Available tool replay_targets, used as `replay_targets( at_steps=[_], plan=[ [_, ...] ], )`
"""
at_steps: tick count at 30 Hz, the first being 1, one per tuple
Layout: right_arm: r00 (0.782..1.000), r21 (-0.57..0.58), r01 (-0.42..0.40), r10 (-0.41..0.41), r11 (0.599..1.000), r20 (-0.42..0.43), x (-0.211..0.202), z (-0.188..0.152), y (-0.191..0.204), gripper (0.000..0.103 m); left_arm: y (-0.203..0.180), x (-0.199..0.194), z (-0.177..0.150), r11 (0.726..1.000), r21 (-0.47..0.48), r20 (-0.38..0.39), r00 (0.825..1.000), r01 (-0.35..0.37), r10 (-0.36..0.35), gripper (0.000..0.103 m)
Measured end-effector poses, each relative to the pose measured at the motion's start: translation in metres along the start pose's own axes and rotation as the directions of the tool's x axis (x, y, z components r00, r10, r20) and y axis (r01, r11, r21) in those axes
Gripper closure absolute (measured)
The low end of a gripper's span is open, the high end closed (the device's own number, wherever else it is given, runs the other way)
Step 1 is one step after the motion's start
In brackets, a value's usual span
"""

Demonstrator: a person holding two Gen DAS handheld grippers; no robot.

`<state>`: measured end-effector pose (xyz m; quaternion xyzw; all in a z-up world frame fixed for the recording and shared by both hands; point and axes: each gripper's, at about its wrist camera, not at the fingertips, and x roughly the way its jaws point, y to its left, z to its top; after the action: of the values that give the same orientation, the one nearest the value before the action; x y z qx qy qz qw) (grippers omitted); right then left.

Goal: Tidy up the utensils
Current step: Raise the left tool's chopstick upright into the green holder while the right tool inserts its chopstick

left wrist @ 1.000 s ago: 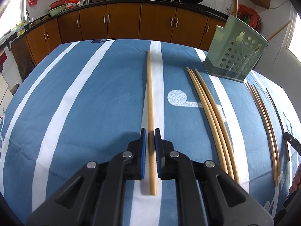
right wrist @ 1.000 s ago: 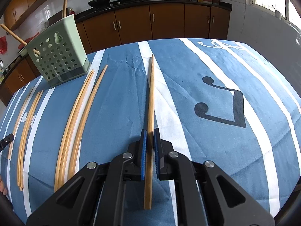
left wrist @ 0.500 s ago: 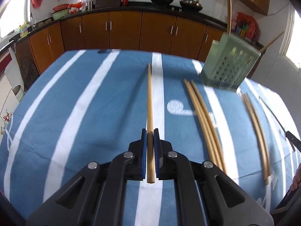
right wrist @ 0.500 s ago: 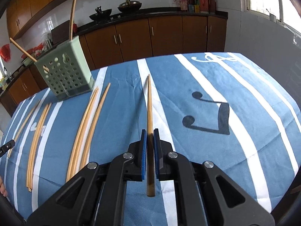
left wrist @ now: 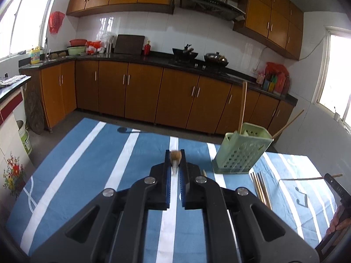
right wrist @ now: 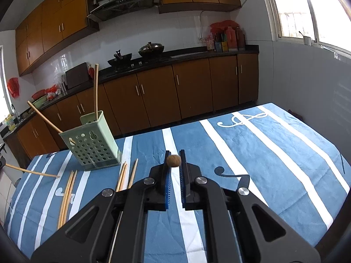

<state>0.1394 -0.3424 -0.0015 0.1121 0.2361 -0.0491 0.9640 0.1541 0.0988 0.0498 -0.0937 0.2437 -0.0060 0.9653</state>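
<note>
Fingers on both grippers, left (left wrist: pixel 175 164) and right (right wrist: pixel 174 164), are now clamped on a thin wooden chopstick each, lifted off the blue striped counter (left wrist: pixel 87 164); next stop, I'd guess, the green perforated plastic holder (right wrist: pixel 92 146).

Both grippers rose off the blue striped tablecloth (left wrist: pixel 92 164) and tipped up, so the kitchen cabinets came into view where a second earlier only cloth showed. The left gripper (left wrist: pixel 175 161), which had closed on a chopstick (left wrist: pixel 175 156) lying flat along the white stripe, lifted it clear, and it pointed end-on at the camera. The right gripper (right wrist: pixel 174 161) did likewise with its own chopstick (right wrist: pixel 173 160), seen held aloft in the left view.
</note>
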Motion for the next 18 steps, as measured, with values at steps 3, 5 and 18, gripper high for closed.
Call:
replay_targets(
  at_steps=[3,5,18],
  plan=[
    [1.0,-0.002,-0.001,0.001,1.0,0.006,-0.001,0.003,0.001,0.095,-0.001,-0.002,0.008,1.0,0.005,0.01,1.0,-0.002,0.002,0.095],
    [1.0,-0.002,-0.002,0.002,1.0,0.007,0.0,0.003,0.001,0.095,-0.002,-0.001,0.01,1.0,0.007,0.009,1.0,-0.003,0.003,0.095],
    [0.99,-0.001,-0.127,0.127,0.992,0.069,-0.013,0.051,0.024,0.095,-0.024,-0.02,0.048,0.996,0.013,0.049,0.995,0.091,-0.091,0.095]
  ],
)
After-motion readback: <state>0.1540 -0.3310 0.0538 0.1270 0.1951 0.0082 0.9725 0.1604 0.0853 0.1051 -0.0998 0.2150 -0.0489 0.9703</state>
